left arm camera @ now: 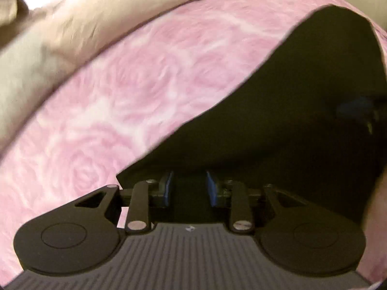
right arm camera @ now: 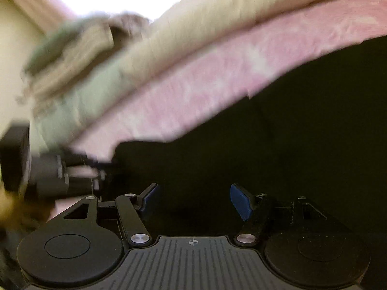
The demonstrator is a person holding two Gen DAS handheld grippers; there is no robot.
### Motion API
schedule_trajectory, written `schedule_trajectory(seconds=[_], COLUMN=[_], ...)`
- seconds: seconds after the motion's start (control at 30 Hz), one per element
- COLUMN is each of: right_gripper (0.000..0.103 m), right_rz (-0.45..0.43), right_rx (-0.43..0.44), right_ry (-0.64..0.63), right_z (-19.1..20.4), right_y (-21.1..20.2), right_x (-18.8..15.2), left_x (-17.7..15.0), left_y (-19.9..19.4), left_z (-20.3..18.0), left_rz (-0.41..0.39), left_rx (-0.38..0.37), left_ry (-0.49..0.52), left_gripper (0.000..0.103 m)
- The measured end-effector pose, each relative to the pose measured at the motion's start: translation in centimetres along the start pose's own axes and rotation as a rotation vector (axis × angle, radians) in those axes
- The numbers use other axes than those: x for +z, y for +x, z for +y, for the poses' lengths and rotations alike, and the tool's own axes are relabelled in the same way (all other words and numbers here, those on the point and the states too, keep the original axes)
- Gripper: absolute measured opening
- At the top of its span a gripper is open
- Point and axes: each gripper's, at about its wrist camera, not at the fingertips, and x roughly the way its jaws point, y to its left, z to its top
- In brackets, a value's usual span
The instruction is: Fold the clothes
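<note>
Left wrist view: the left gripper [left arm camera: 189, 187] has its blue fingers [left arm camera: 212, 188] parted a little, nothing between them, above a black garment [left arm camera: 290, 120] spread on the pink rose-print sheet [left arm camera: 121, 91]. In the right wrist view the right gripper [right arm camera: 194, 201] stands wider, also empty, over the same dark cloth, with the left one at the picture's left edge. Beyond lie a beige cover [right arm camera: 193, 31] and a blurred heap of clothes [right arm camera: 79, 46] (too smeared to name). Both hands seem between grasps; next, each needs an edge or corner of the garment to pinch.
</note>
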Motion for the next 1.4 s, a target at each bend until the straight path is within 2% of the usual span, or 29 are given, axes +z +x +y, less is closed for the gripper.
schedule_trajectory(seconds=[0.07,0.2,0.37,0.53,0.73,0.8,0.93,1.03,1.13,1.23,1.4], right_gripper=[0.068,0.068,0.068,0.069,0.068,0.069,0.069,0.069,0.069,0.069,0.068], right_rz=[-0.008,0.027,0.038,-0.074,-0.02,-0.047,-0.1,-0.062,0.003,0.063,0.155], right_rx=[0.006,-0.015,-0.026,0.031,-0.042,-0.049,-0.076,-0.093,-0.078,-0.058,-0.025], right_ry=[-0.023,-0.038,0.024,0.049,0.043,0.093,0.1,0.122,0.101,0.026,0.017], right_z=[-0.2,0.2,-0.4,0.0,-2.4,-2.8,-2.8,-3.6,-4.5,-4.3,-4.2], right_y=[0.2,-0.6,0.7,-0.1,4.3,3.3,-0.1,-0.9,0.3,1.0,1.3], right_x=[-0.6,-0.3,1.5,4.5,7.2,7.8,7.2,5.5,4.9,5.4,5.6], left_x=[0.1,0.0,-2.7,-2.9,-3.3,-3.0,-3.0,-3.0,-2.8,-2.4,-0.6], left_y=[0.8,-1.3,-1.3,-2.6,-1.1,-1.6,-3.5,-4.2,-4.1,-3.9,-2.0], left_z=[1.0,0.8,0.2,-0.3,-0.7,-0.4,-0.1,0.0,-0.7,-2.4,-6.6], left_rz=[0.004,-0.006,0.072,-0.01,0.037,0.039,0.005,-0.014,-0.038,-0.079,-0.089], left_rx=[-0.008,0.011,0.005,-0.007,-0.019,-0.019,-0.012,-0.018,-0.034,-0.082,-0.159], left_ry=[-0.029,-0.011,0.066,0.063,0.069,0.063,0.104,0.111,0.131,0.164,0.267], left_gripper=[0.03,0.026,0.026,0.026,0.027,0.028,0.03,0.03,0.03,0.03,0.03])
